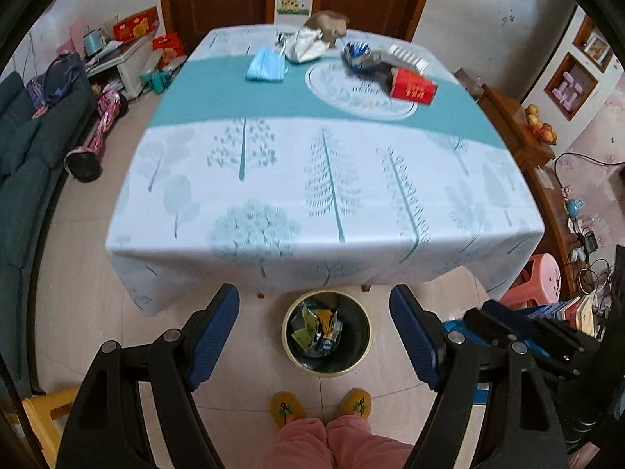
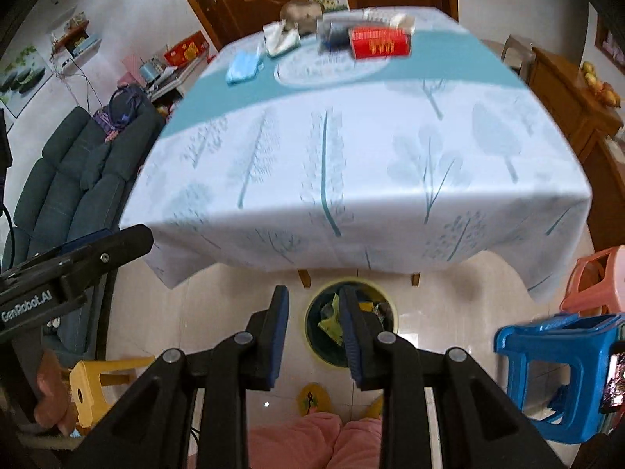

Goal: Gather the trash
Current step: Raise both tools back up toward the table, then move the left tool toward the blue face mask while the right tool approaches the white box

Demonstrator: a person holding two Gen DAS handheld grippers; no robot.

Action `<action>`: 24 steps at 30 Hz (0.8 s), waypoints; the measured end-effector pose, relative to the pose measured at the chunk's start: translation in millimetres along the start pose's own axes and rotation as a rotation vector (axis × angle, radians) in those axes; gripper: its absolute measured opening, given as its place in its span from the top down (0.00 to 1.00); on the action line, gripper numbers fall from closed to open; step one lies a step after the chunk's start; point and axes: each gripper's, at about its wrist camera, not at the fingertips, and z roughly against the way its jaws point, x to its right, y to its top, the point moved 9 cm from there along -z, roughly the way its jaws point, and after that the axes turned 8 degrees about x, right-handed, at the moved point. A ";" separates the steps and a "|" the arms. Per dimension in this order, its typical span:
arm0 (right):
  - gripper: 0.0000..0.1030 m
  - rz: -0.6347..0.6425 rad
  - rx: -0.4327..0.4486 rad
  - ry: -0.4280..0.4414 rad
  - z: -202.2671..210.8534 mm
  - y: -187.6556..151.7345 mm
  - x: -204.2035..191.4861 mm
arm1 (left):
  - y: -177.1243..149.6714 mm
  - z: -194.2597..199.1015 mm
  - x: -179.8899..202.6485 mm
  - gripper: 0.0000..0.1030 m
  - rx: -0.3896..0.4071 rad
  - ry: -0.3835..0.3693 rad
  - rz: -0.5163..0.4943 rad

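A round bin point(image 1: 327, 336) with several wrappers inside stands on the floor under the table's near edge; it also shows in the right wrist view point(image 2: 351, 326). On the far part of the table lie a red box point(image 1: 412, 85) point(image 2: 379, 42), a blue face mask point(image 1: 266, 64) point(image 2: 244, 67), a crumpled white paper point(image 1: 304, 45) point(image 2: 279, 39), a blue-silver wrapper point(image 1: 361, 56) and a brown lump point(image 1: 330, 25). My left gripper point(image 1: 314, 305) is open and empty above the bin. My right gripper point(image 2: 314, 301) is open a little, empty, above the bin.
The table point(image 1: 312, 179) has a white and teal tree-print cloth. A dark sofa point(image 1: 23, 172) is at the left. A blue stool point(image 2: 562, 367), a pink stool point(image 2: 597, 281) and a yellow stool point(image 2: 97, 383) stand on the floor. A wooden cabinet point(image 1: 519, 129) is at the right.
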 end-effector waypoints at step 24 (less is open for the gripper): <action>0.74 0.025 0.289 -0.129 68.3 108.9 -14.3 | 107.7 35.4 8.5 0.25 0.148 -0.114 -0.121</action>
